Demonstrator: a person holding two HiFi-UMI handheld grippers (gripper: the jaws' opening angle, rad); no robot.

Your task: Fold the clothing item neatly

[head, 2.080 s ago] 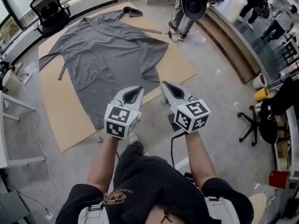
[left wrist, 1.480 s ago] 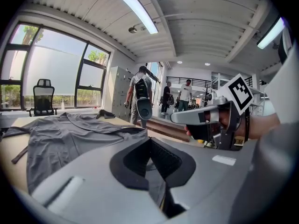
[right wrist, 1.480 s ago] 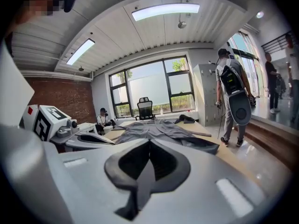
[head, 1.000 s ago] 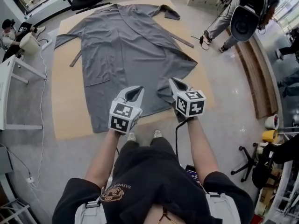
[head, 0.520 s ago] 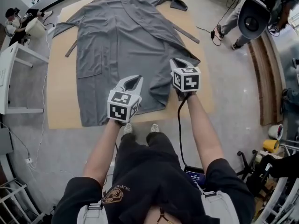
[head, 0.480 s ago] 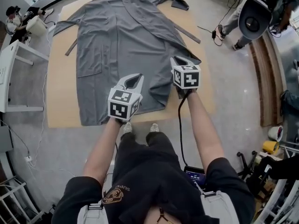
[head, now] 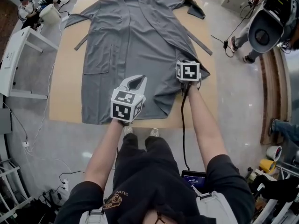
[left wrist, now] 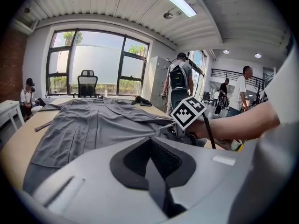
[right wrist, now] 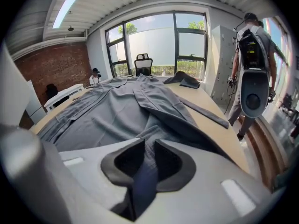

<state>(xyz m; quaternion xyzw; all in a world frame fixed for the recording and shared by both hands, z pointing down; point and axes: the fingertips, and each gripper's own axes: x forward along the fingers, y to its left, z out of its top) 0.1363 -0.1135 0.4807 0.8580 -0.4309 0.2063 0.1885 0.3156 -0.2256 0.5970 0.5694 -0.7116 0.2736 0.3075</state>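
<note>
Robe (head: 126,45): flat for folding.
Right gripper (right wrist: 147,148): jaws just opening around flap (right wrist: 156,122), not yet pinching.
Left gripper (head: 138,80): clenched, empty, idle.

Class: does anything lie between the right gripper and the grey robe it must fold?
Nothing visible does. The right gripper is at the right edge of the robe. Its jaws have just been opening, and grey cloth shows in the gap between them, not pinched.

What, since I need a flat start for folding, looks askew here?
The grey robe is not flat: one front panel lies skewed, jutting past the side, and a belt end trails diagonally over the board.
</note>
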